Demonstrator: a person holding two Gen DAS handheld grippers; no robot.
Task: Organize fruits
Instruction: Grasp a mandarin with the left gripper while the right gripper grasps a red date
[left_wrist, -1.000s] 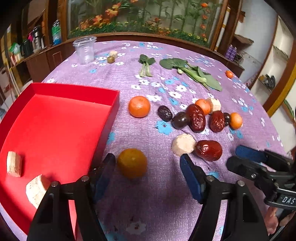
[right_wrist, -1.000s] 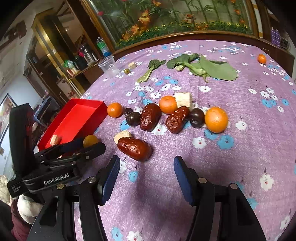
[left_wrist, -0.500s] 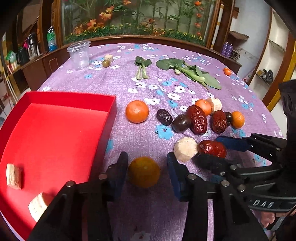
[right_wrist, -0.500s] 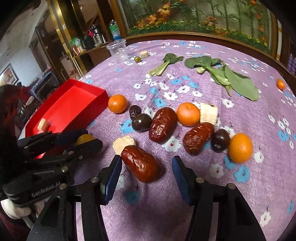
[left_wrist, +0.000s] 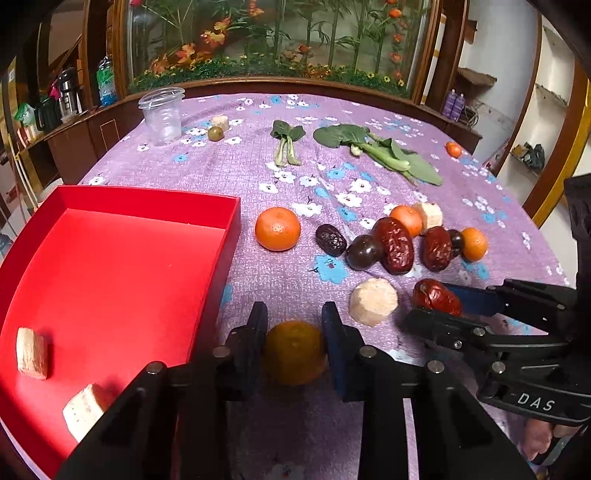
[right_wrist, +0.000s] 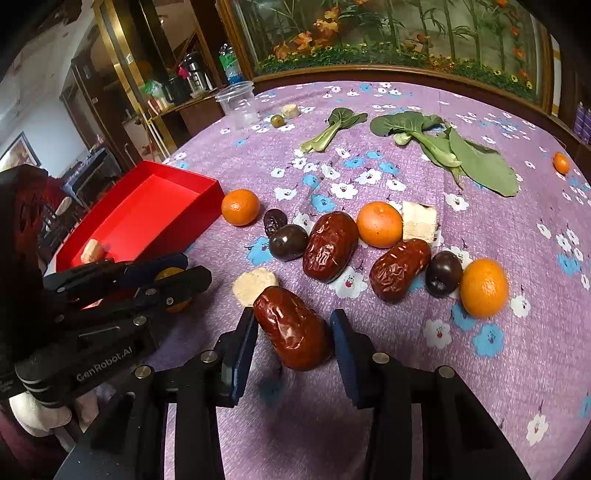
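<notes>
My left gripper (left_wrist: 293, 325) is shut on a yellow-orange tangerine (left_wrist: 293, 350) that rests on the purple cloth beside the red tray (left_wrist: 110, 280). The tray holds two pale banana pieces (left_wrist: 32, 352). My right gripper (right_wrist: 293, 332) has its pads against both sides of a big red date (right_wrist: 293, 328) that lies on the cloth; it also shows in the left wrist view (left_wrist: 436, 295). A pale banana slice (right_wrist: 253, 284) lies just beyond the date. More tangerines (right_wrist: 240, 206), dates (right_wrist: 330, 245) and dark plums (right_wrist: 288, 242) lie in a cluster further back.
Green leafy vegetables (right_wrist: 443, 147) lie at the far side. A clear plastic cup (right_wrist: 238, 103), a small green fruit (right_wrist: 277, 120) and a banana piece stand at the back left. A small tangerine (right_wrist: 561, 162) sits at the far right edge.
Both grippers have moved forward and closed. The left one went from open around the yellow-orange tangerine to shut on it. The right one narrowed onto the big red date.
</notes>
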